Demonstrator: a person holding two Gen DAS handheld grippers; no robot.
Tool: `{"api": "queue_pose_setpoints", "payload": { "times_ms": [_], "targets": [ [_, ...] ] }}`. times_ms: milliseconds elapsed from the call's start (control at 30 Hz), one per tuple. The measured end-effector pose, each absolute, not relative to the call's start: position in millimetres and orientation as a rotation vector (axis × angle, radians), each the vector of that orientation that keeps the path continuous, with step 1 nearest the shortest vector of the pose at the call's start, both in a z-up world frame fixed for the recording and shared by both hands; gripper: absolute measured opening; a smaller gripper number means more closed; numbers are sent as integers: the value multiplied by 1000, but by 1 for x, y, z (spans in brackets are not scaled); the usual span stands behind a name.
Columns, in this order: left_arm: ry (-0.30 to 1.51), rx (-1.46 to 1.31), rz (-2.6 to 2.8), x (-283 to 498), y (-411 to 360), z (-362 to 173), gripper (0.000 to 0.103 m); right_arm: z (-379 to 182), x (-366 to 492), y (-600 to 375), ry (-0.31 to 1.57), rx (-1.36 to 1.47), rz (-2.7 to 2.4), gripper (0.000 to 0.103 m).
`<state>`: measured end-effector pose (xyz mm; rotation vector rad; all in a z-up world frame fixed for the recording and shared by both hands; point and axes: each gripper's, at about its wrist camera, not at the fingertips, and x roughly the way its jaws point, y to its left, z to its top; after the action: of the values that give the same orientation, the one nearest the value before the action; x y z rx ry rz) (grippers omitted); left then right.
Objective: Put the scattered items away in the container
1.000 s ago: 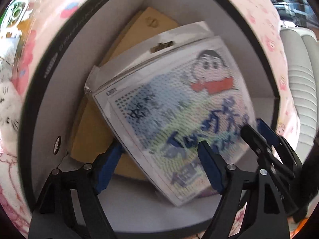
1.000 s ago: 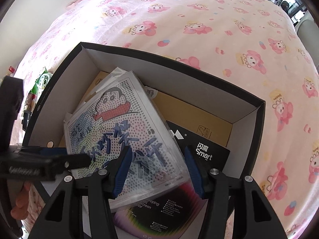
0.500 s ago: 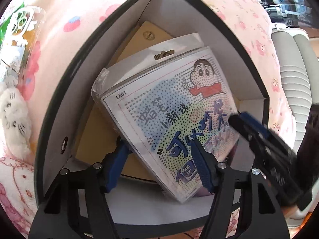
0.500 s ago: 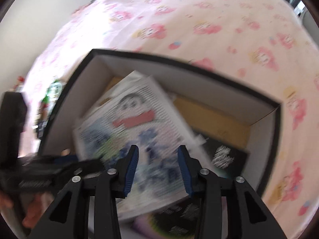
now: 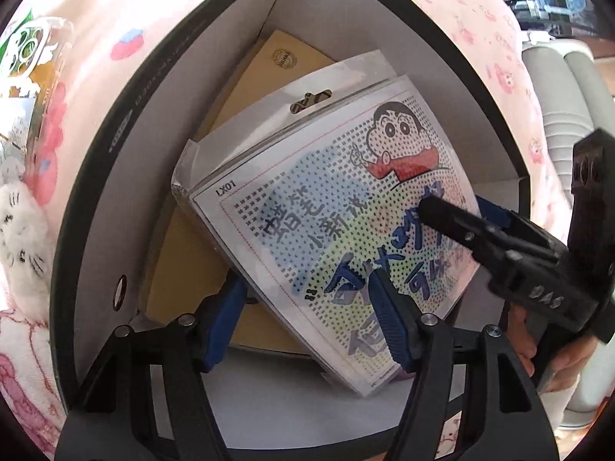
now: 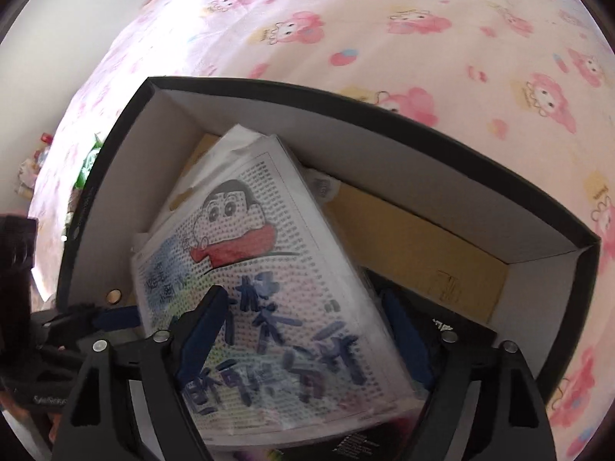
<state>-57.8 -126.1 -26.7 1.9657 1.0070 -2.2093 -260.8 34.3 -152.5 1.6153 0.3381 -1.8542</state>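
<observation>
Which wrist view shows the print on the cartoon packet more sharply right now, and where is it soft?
Left wrist view: cartoon packet crisp, its lettering readable, fisheye bowing the box rim. Right wrist view: the packet is soft and smeared, with the pink sheet washed out by bright light.

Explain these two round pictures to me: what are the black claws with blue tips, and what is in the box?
No robot is here. A person holds a hand tool in each hand, each with two fingers and a wide-angle camera looking along them, hence the round, bent pictures.

One picture looks along the left gripper, the other along the right gripper, whose jaws have just been opening. Both stand open above the same black box, which sits on a pink cartoon-print blanket.

In the box, a bagged cartoon craft kit lies tilted on a flat brown package; a black packet shows beside it. Neither gripper presses on the kit, so it looks just set down.

A phone case and a white plush toy lie outside the box.
</observation>
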Motion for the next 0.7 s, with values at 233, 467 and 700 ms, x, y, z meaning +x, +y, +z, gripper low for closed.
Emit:
{"api": "queue_pose_setpoints", "payload": {
  "times_ms": [233, 467, 700],
  "targets": [
    [1112, 1890, -2288, -48, -131, -7, 66, -117, -244, 52, 273, 1555, -1963, 55],
    [1046, 1897, -2375, -71, -125, 8, 66, -84, -229, 68, 364, 1484, -2063, 55],
    [918, 1902, -2433, -84, -124, 1, 66, -104, -220, 75, 296, 1603, -2013, 55]
  ]
}}
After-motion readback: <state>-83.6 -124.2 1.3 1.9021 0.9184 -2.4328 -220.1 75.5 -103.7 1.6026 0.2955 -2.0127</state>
